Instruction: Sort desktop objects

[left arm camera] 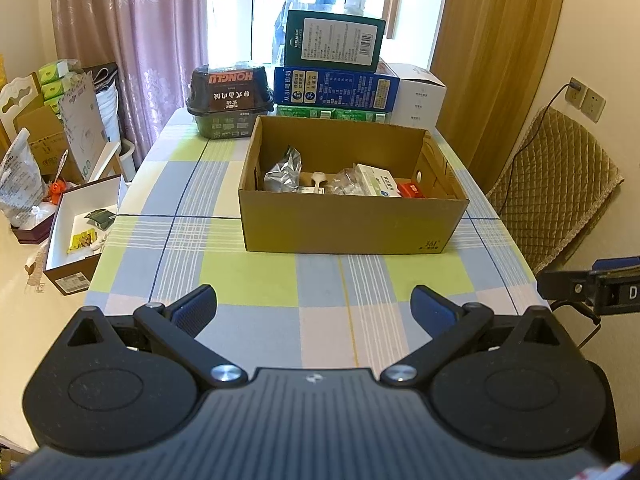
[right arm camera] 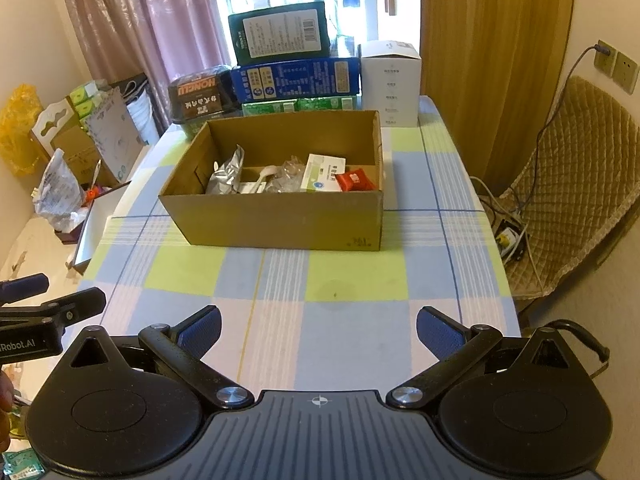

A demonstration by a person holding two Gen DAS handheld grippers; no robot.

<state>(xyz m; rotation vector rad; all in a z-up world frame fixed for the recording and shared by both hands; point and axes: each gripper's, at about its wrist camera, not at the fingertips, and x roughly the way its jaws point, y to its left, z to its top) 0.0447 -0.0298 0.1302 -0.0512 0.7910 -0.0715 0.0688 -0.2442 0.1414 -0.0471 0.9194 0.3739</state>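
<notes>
You have strong daylight entering through the window (left arm camera: pixel 280 20) at the far end; the panes are blown out to white in both views. The bench (left arm camera: pixel 320 292) is evenly lit, with soft shadow inside the cardboard box (left arm camera: pixel 352 224). Fisheye distortion bends the curtains (right arm camera: pixel 480 60) and walls, and dark vignetting clips your corners. Focus is sharp at centre, softening slightly toward the rim.

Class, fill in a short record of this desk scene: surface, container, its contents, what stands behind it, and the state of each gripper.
surface: checked tablecloth
container: open cardboard box
contents: silver foil pouch, white-green carton, red packet
behind: stacked boxes, dark food tub
left gripper: open, empty
right gripper: open, empty
</notes>
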